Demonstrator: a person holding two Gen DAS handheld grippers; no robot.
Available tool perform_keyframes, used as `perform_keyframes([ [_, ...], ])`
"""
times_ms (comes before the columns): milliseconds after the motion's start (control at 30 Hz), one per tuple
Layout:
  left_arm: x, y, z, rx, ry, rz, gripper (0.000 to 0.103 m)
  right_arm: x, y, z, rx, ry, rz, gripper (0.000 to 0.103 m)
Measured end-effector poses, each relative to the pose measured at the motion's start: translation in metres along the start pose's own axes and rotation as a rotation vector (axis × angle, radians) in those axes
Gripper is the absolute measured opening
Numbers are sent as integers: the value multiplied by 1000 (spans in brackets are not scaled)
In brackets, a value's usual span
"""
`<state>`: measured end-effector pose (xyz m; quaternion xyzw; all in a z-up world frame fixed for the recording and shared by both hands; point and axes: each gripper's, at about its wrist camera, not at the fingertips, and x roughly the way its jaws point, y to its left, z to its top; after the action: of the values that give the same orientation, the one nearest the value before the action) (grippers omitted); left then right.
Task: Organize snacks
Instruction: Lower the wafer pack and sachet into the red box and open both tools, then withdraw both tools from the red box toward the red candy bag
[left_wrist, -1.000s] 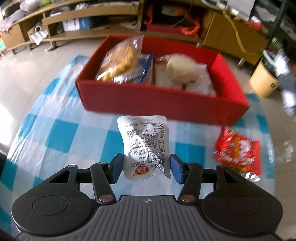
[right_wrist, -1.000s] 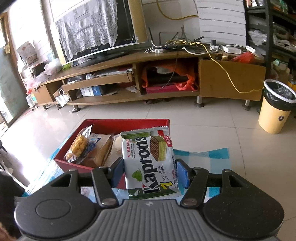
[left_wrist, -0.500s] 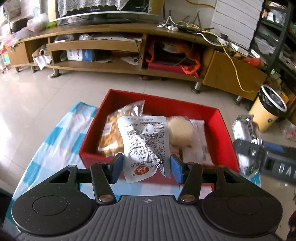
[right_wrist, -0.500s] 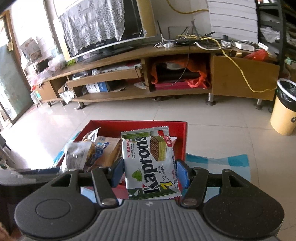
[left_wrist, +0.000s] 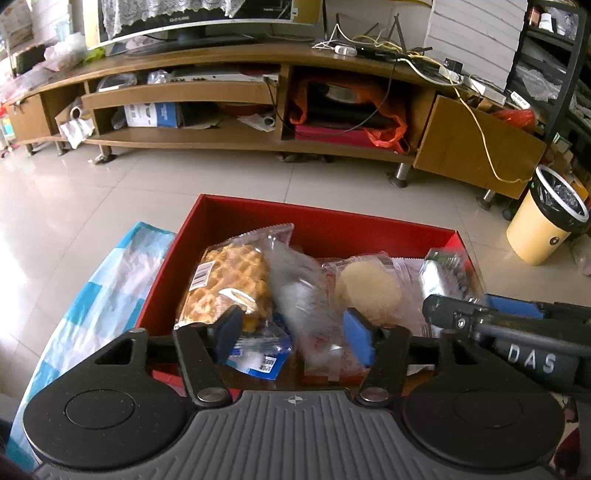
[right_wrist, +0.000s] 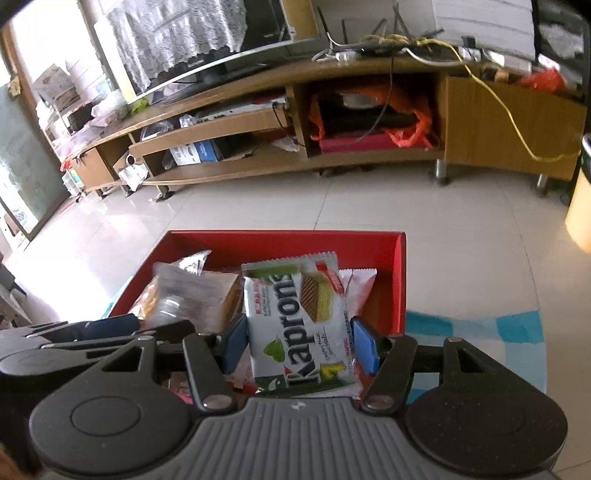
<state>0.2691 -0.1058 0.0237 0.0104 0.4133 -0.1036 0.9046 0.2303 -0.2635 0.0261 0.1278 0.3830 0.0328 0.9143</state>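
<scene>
Filling background: wooden TV stand (left_wrist: 258, 92), yellow bin (left_wrist: 543, 225) on right. Red box (left_wrist: 317, 225) on checked cloth (left_wrist: 99, 295), crowded with waffle pack (left_wrist: 229, 284) and round cake pack (left_wrist: 369, 291). Blurred silver pouch (left_wrist: 306, 302) between spread left fingers (left_wrist: 293, 334), grip unclear. Right fingers (right_wrist: 301, 343) over box, clamped on Kaprons wafer pack (right_wrist: 299, 325).
</scene>
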Motion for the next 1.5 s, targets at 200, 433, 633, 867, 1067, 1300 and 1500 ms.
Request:
perform_keyframes([
  [200,-6,2,-1,-11,-5,11,85,-5,-5,2,14,-17,-12,61],
  [433,-27,-8,-7,2,-19,-31,87,-22,-6,-1,-9,-20,-48,62],
  [633,-44,-27,-26,62,-10,-79,88,-43,-17,-14,-1,-5,-97,63],
  [867,-43,-52,-58,136,68,-124,90,-63,-39,-39,34,46,-143,63],
  [1067,-47,-29,-69,68,108,-120,90,-55,-48,-64,-43,156,-98,64],
  [1300,-52,4,-75,0,142,-111,91,-18,-37,-75,-149,226,-10,65],
  [1500,-50,13,-74,-7,150,-119,91,7,-26,-79,-183,297,36,68],
])
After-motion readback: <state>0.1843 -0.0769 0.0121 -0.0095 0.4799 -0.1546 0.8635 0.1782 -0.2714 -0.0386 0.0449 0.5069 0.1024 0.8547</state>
